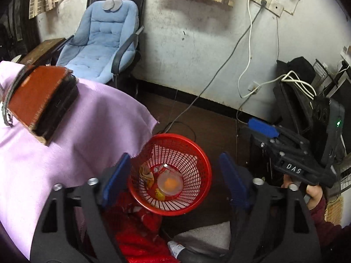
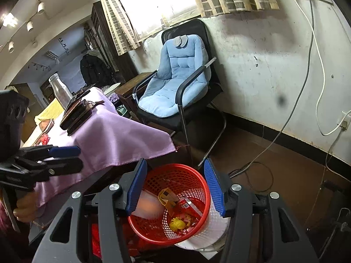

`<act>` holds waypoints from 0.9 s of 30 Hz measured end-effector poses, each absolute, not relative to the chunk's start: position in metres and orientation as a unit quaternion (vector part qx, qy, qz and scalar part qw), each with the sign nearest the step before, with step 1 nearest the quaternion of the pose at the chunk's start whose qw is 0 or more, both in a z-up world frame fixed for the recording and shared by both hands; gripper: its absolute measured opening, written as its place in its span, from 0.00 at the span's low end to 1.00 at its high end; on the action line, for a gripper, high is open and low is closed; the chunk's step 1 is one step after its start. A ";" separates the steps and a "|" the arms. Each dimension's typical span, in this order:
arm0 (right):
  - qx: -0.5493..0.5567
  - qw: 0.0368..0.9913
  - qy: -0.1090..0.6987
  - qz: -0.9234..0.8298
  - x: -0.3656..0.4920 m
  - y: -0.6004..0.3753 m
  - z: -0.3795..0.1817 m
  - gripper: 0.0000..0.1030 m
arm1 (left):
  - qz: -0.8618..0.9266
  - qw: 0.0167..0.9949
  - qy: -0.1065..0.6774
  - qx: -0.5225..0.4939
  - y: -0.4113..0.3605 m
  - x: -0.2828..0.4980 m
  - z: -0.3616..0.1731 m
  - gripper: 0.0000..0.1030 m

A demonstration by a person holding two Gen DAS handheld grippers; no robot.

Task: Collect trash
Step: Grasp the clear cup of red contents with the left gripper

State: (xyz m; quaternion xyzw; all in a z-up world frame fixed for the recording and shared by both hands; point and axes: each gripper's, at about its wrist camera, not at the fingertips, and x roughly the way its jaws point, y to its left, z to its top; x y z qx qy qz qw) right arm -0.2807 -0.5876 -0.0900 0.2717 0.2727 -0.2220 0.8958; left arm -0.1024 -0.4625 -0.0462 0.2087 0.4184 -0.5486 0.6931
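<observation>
Both grippers are hovering open and empty over the red plastic mesh bin; left gripper, right gripper; crumpled wrappers and a clear cup are lying inside, below the fingertips.

A red mesh basket stands on the dark floor. Wrappers and a clear lid lie inside it. The left tongs hang above the basket, blue pads wide apart, nothing between them. Left of the basket, a purple-clothed tabletop carries a brown case. Right of the basket, a hand holds the right tongs. Beyond the basket stands a blue-cushioned chair.
</observation>
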 end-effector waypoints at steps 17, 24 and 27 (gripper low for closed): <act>0.212 0.939 0.221 -0.159 -0.250 -0.524 -0.027 0.92 | -0.448 0.803 0.375 0.118 -0.338 -0.040 0.016 0.89; 0.168 0.959 0.203 -0.109 -0.218 -0.476 0.010 0.95 | -0.382 0.852 0.351 0.069 -0.242 -0.014 0.039 0.92; 0.154 0.964 0.204 -0.079 -0.197 -0.452 0.023 0.95 | -0.350 0.869 0.346 0.048 -0.199 -0.001 0.042 0.92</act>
